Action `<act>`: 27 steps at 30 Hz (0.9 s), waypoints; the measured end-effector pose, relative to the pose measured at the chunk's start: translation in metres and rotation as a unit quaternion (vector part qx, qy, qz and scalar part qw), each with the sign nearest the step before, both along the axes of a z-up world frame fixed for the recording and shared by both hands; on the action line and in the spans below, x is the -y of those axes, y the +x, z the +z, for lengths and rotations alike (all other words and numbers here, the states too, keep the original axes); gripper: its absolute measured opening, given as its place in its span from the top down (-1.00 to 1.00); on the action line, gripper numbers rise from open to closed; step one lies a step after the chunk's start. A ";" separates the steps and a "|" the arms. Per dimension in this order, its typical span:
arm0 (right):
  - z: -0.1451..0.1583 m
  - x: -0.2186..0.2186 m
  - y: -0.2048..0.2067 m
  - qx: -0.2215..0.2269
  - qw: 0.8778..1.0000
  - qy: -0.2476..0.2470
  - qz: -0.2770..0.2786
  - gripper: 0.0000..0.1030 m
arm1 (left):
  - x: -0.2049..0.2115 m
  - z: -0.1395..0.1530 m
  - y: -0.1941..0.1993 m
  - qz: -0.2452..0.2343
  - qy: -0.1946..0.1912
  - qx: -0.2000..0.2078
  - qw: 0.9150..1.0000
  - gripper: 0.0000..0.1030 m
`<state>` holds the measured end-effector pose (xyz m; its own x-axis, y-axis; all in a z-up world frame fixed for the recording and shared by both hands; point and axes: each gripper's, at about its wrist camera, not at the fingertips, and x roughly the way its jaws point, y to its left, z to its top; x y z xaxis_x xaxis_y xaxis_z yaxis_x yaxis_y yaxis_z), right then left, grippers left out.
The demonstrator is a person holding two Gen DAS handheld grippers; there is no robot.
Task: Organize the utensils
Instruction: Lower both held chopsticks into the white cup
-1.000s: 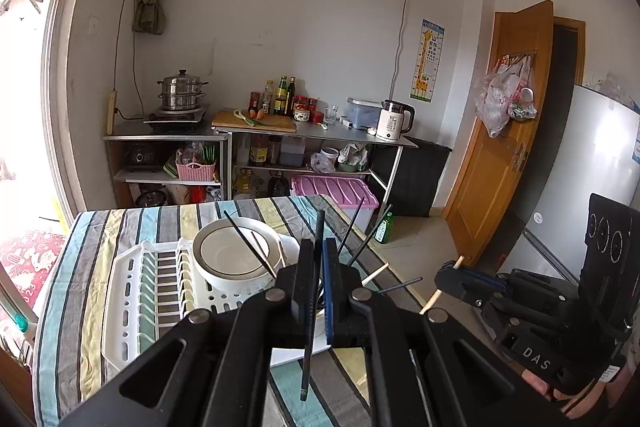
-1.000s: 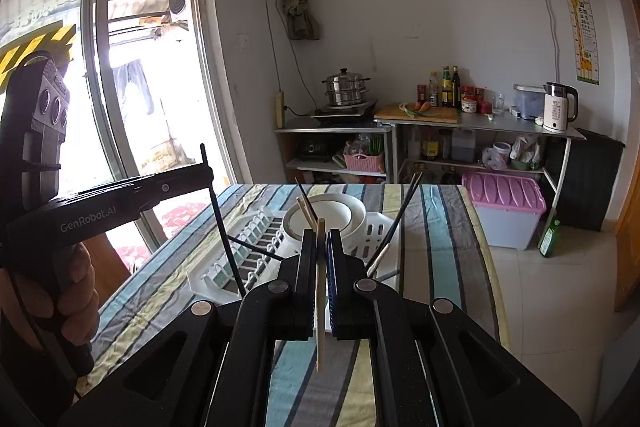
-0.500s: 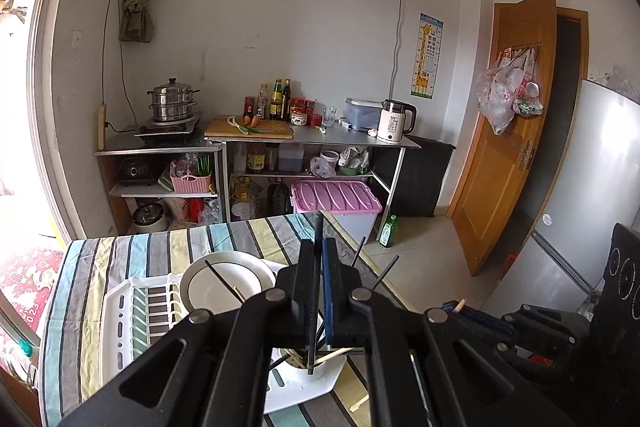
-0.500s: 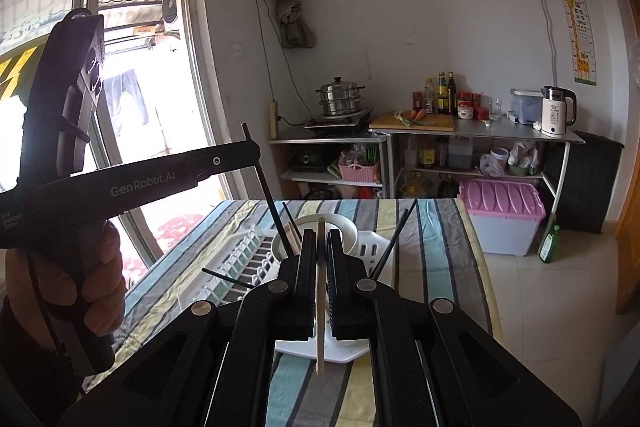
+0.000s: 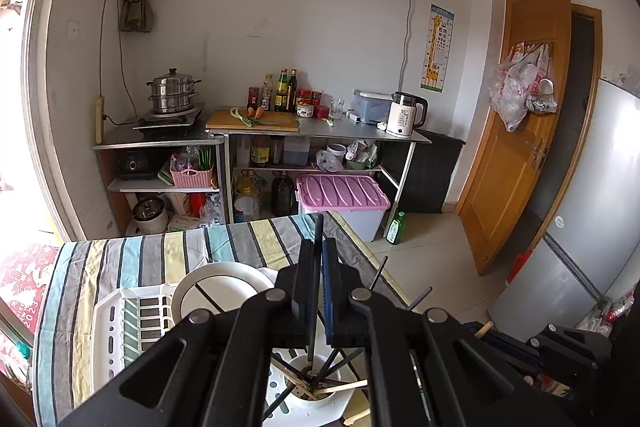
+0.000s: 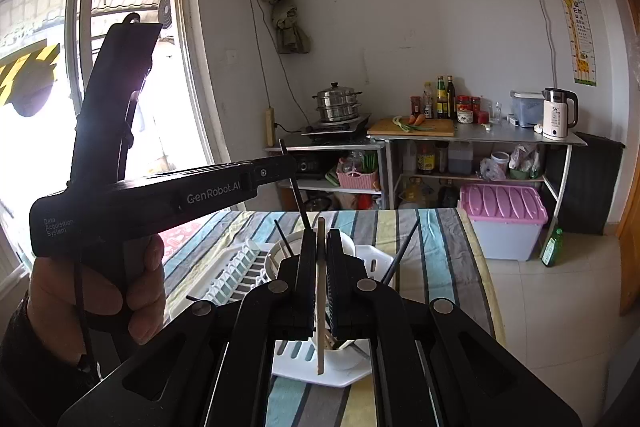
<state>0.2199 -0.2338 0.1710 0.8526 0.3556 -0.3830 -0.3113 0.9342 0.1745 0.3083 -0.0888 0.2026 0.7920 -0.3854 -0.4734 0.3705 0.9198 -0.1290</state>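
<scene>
My left gripper (image 5: 317,263) is shut on a black chopstick (image 5: 313,327) held upright; its lower tip hangs over the white utensil cup (image 5: 312,393), which holds several black and wooden chopsticks. My right gripper (image 6: 320,259) is shut on a wooden chopstick (image 6: 320,323), also upright, its lower end beside the cup (image 6: 344,355). The left gripper (image 6: 276,167) shows in the right wrist view, above and left of the cup, with the black chopstick (image 6: 296,195) pointing down. The right gripper's body (image 5: 560,347) shows at lower right in the left wrist view.
A white dish rack (image 5: 120,323) with a white plate (image 5: 224,291) stands on the striped tablecloth (image 5: 120,259). The cup sits on the rack's white corner tray (image 6: 320,375). Kitchen shelves (image 5: 260,147), a pink-lidded box (image 5: 340,191) and a door (image 5: 516,147) lie beyond.
Both grippers have risen and tilted over the utensil cup. The left gripper's black chopstick now points down into the cup. Both stay shut on their chopsticks.
</scene>
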 end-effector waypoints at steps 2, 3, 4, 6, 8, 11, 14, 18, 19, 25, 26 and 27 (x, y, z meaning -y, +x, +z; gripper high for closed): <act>-0.002 -0.001 0.003 -0.001 1.000 0.001 -0.001 0.91 | 0.001 -0.003 0.007 0.001 0.000 -0.005 1.000 0.92; -0.002 -0.001 0.004 -0.001 1.000 0.001 -0.002 0.91 | 0.003 -0.005 0.010 0.000 0.001 -0.008 1.000 0.92; -0.003 -0.001 0.005 -0.001 1.000 0.002 -0.003 0.91 | 0.004 -0.006 0.012 0.001 0.001 -0.010 1.000 0.92; -0.003 -0.002 0.007 -0.002 1.000 0.001 -0.004 0.91 | 0.005 -0.011 0.016 0.002 0.001 -0.015 1.000 0.92; -0.004 -0.002 0.009 -0.001 1.000 0.001 -0.006 0.91 | 0.005 -0.016 0.022 0.004 0.003 -0.022 1.000 0.92; -0.004 -0.003 0.013 0.000 1.000 0.003 -0.008 0.91 | 0.006 -0.024 0.028 0.007 0.005 -0.031 0.999 0.92; -0.005 -0.004 0.016 0.004 1.000 0.003 -0.013 0.91 | 0.006 -0.031 0.031 0.008 0.008 -0.039 0.999 0.92; -0.006 -0.007 0.021 0.010 1.000 0.002 -0.022 0.91 | 0.004 -0.038 0.034 0.011 0.010 -0.047 0.999 0.92; -0.006 -0.008 0.022 0.011 1.000 0.002 -0.023 0.91 | 0.003 -0.039 0.034 0.012 0.009 -0.048 0.999 0.92; -0.011 -0.014 0.030 0.017 0.999 -0.003 -0.033 0.91 | -0.003 -0.042 0.036 0.011 0.004 -0.051 0.999 0.92; -0.012 -0.014 0.033 0.018 0.999 -0.003 -0.034 0.91 | -0.004 -0.042 0.036 0.011 0.004 -0.051 0.999 0.92; -0.014 -0.015 0.035 0.017 0.999 -0.003 -0.035 0.91 | -0.004 -0.043 0.036 0.011 0.003 -0.051 0.999 0.92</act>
<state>0.2548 -0.2192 0.1571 0.8873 0.2931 -0.3560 -0.2516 0.9547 0.1589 0.3446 -0.0843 0.1599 0.7478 -0.3656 -0.5542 0.3358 0.9284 -0.1593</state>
